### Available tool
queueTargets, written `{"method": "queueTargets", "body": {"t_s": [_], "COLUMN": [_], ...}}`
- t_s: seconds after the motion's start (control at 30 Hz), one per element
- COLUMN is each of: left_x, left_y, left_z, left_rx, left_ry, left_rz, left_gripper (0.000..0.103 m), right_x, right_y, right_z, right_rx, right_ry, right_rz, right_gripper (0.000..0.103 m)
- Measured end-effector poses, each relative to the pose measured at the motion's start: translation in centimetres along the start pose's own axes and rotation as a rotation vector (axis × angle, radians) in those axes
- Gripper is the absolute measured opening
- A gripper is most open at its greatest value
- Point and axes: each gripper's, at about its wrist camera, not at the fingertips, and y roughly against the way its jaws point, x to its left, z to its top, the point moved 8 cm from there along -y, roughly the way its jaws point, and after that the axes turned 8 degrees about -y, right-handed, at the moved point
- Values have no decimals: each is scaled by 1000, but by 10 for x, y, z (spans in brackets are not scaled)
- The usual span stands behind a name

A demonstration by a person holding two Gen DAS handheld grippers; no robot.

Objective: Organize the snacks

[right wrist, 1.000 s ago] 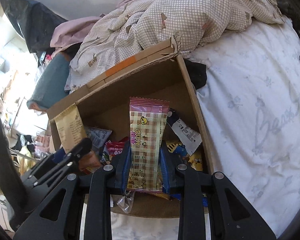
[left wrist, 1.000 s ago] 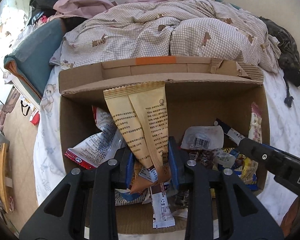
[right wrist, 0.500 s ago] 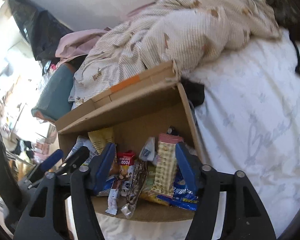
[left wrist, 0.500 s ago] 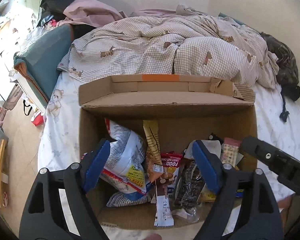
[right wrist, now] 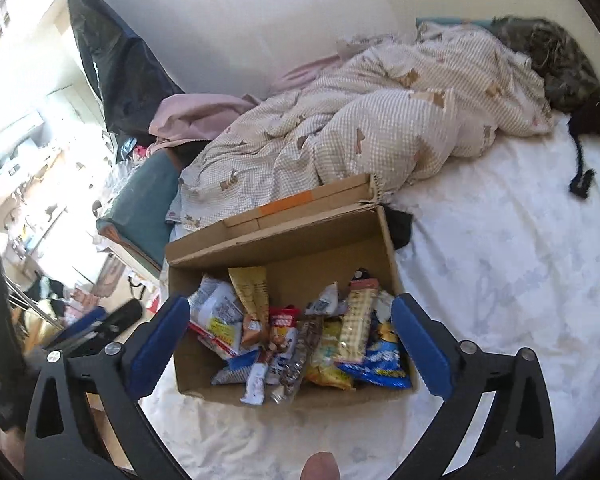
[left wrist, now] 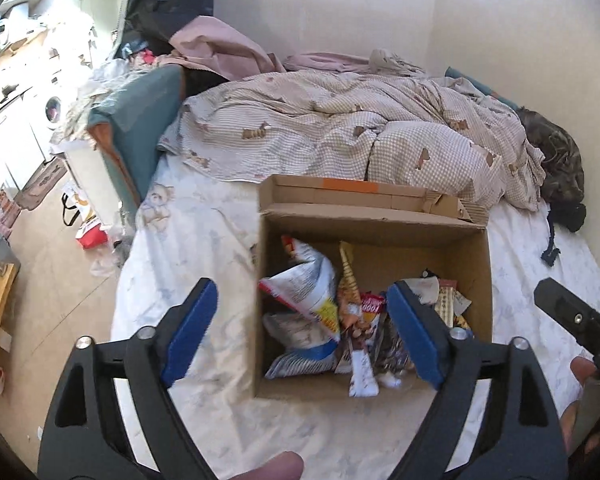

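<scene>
A cardboard box (left wrist: 374,224) sits on the white bed sheet (left wrist: 204,240), its far flap folded back toward the checked duvet (left wrist: 340,132). Inside, the snacks lie in a loose heap: a white and blue bag (left wrist: 308,292) leans against the left wall, a tan packet (right wrist: 252,292) stands tilted beside it, a small red-topped packet (right wrist: 284,320) sits near the middle, and a checked pink-topped wafer pack (right wrist: 358,320) leans toward the right wall over a blue packet (right wrist: 380,364).

The left hand-held gripper (left wrist: 302,332) hovers above the box's near left edge, jaws spread wide and holding nothing. The right hand-held gripper (right wrist: 290,350) hangs over the front of the box, jaws likewise wide apart and empty, with the heap showing between them.
</scene>
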Motion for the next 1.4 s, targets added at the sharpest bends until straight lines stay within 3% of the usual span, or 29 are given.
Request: {"method": "queueTargets", "body": {"t_s": [0.27, 0.43, 0.8, 1.0, 1.4], "left_x": [21, 35, 29, 29, 22], "left_y": [36, 51, 95, 98, 81], "left_z": [-36, -65, -92, -91, -100], "left_rx": [-21, -1, -97, -138, -74], "left_ry": [-9, 4, -35, -20, -22], "left_rz": [13, 22, 24, 31, 20], "left_gripper": [102, 103, 103, 103, 103], "right_x": [3, 5, 19, 21, 35], "right_y": [28, 37, 66, 66, 53], "right_z": [-28, -45, -81, -95, -98], "right_rx": [-20, -16, -86, -88, -117], "right_ry": [36, 54, 158, 159, 237], "right_rz": [-25, -40, -73, -76, -124], "right_gripper": [103, 103, 103, 103, 103]}}
